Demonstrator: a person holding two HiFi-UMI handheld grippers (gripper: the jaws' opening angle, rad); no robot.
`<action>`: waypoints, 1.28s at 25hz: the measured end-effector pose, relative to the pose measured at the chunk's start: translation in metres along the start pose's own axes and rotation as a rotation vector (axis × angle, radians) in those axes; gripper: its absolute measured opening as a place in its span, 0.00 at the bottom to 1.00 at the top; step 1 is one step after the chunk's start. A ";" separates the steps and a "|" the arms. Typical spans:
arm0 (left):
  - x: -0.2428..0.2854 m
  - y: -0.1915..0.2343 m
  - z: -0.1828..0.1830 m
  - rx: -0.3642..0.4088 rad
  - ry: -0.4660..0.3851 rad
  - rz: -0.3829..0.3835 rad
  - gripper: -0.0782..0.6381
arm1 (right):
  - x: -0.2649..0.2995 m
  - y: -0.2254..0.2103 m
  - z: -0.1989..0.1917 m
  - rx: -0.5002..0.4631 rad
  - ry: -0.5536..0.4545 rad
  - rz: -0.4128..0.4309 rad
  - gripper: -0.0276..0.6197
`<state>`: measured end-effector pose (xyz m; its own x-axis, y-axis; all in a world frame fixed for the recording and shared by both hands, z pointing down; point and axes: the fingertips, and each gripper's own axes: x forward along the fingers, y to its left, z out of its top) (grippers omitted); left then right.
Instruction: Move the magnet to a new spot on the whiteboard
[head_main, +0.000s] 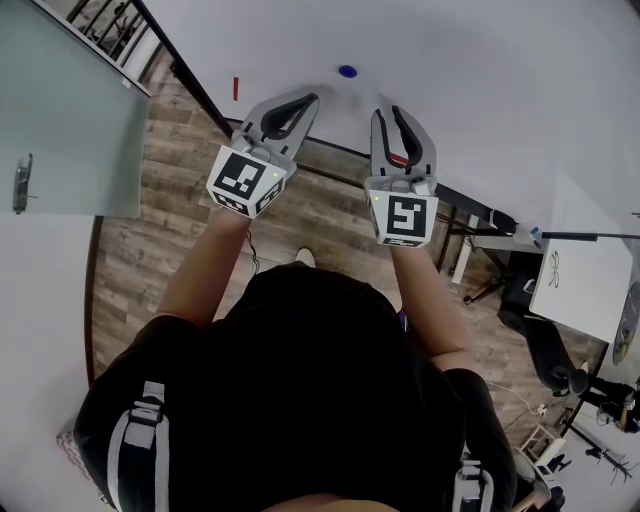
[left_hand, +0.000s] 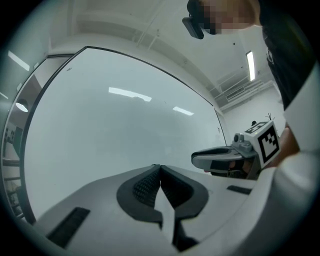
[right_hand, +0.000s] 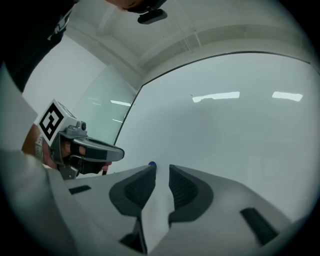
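Note:
A small round blue magnet (head_main: 347, 71) sticks to the whiteboard (head_main: 480, 80), above and between my two grippers. My left gripper (head_main: 311, 98) points at the board just below and left of the magnet, its jaws shut with nothing in them (left_hand: 159, 167). The right gripper (head_main: 388, 111) is below and right of the magnet, short of the board. In the right gripper view its jaws (right_hand: 161, 168) stand apart with nothing between them. The magnet (right_hand: 152, 164) peeks out just past the left fingertip, not touched.
A short red mark (head_main: 236, 88) sits on the board's lower left part. A frosted glass panel (head_main: 60, 110) stands at the left over a wooden floor (head_main: 170, 200). A white desk (head_main: 585, 280) and chairs are at the right.

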<state>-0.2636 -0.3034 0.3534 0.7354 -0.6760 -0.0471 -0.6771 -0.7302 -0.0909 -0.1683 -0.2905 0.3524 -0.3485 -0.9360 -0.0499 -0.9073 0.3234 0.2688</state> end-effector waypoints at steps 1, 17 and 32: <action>-0.001 -0.006 -0.001 0.000 0.007 0.000 0.12 | -0.008 -0.004 -0.005 0.013 0.009 0.013 0.14; -0.004 -0.133 -0.001 -0.033 0.046 -0.080 0.12 | -0.124 -0.029 -0.022 0.171 0.007 0.163 0.03; 0.000 -0.181 0.010 -0.027 0.034 -0.106 0.12 | -0.166 -0.046 -0.014 0.181 -0.010 0.191 0.03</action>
<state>-0.1410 -0.1700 0.3599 0.8016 -0.5978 -0.0050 -0.5967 -0.7997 -0.0668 -0.0655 -0.1517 0.3623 -0.5187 -0.8546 -0.0249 -0.8520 0.5143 0.0978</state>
